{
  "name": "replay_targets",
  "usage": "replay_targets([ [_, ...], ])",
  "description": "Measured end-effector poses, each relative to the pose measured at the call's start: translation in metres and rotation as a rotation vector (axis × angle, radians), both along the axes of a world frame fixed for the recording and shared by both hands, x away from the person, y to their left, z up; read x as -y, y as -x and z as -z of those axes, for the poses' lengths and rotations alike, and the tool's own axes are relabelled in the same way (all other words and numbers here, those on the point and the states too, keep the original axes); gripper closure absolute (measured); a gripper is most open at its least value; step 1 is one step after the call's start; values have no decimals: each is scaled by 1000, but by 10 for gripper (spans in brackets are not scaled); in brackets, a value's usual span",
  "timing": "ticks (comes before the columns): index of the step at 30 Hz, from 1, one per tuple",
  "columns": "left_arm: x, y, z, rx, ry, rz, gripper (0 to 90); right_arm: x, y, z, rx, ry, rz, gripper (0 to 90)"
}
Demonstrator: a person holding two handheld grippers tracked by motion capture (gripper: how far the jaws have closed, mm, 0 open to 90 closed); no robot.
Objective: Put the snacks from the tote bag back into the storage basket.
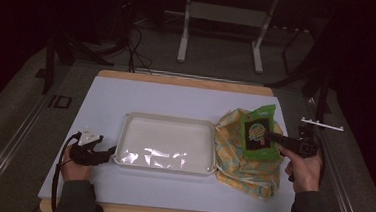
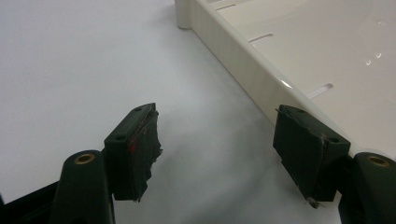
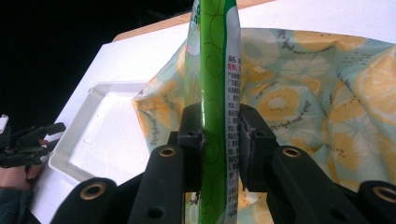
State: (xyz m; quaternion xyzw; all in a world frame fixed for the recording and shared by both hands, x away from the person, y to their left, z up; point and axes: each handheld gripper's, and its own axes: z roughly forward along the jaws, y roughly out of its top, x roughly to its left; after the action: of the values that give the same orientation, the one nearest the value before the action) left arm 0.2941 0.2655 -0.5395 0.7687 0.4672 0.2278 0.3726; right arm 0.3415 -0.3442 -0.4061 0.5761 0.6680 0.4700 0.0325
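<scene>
Pinched edge-on between my right gripper's [image 3: 219, 135] jaws, the green packet [image 1: 260, 133] sits over the lemon-print cloth bag [image 1: 244, 167], just right of the white tray [image 1: 167, 119] on the counter [image 1: 106, 95]. My left gripper [image 1: 103, 154] rests spread at the tray's left rim.

The cream rectangular plastic tray [image 1: 166, 143] at centre frame is smooth and glossy. The green foil-like snack packet [image 1: 261, 132] shines. The lemon-print cloth bag [image 1: 244, 165] at lower right looks soft and matt; the white table [image 1: 141, 95] is matt.
</scene>
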Motion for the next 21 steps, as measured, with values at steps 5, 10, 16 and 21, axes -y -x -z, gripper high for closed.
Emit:
replay_targets([
  [5,0,0,0,2,0,-2,316,-1,1,-1,3,-2,-5,735],
  [10,-1,1,0,6,3,-4,317,-3,2,-3,7,-3,-10,735],
  [16,-1,1,0,8,8,-6,317,-5,2,-6,17,-6,-17,735],
  [21,-1,1,0,8,11,-6,317,-7,2,-8,17,-7,-20,735],
])
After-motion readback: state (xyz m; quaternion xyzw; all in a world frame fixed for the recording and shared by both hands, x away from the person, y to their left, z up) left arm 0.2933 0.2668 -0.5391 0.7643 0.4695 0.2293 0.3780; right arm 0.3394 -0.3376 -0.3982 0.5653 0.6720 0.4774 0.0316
